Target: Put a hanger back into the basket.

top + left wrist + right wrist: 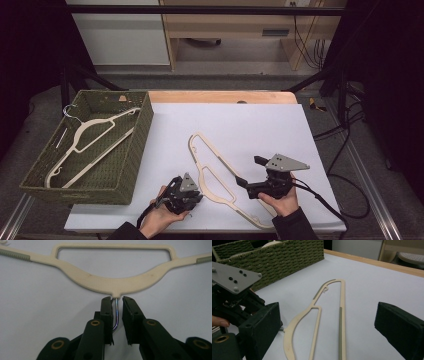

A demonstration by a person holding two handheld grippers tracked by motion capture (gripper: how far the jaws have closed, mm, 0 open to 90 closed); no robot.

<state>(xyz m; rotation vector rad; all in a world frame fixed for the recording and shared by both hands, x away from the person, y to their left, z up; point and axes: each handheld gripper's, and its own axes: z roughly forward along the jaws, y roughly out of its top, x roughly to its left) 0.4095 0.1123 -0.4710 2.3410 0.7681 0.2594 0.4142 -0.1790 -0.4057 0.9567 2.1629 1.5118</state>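
Observation:
A cream hanger (pixel 215 170) lies flat on the white table top, its long bar running toward the near right. My left gripper (pixel 196 194) points at its neck from the left. In the left gripper view the thin metal hook (pixel 116 312) stands between the jaws of that gripper (pixel 117 302), against the left pad, with a slim gap to the right pad. My right gripper (pixel 250 171) sits just right of the hanger, jaws wide open. In the right gripper view the hanger (pixel 294 327) lies ahead between the spread jaws of my right gripper (pixel 329 327), untouched.
A green woven basket (pixel 137 150) stands at the left and holds a second cream hanger (pixel 90 140). Its wall (pixel 274 260) rises behind the left gripper's grey plate (pixel 234 277). A wooden edge (pixel 220 96) borders the table's far side. Cables trail at the right.

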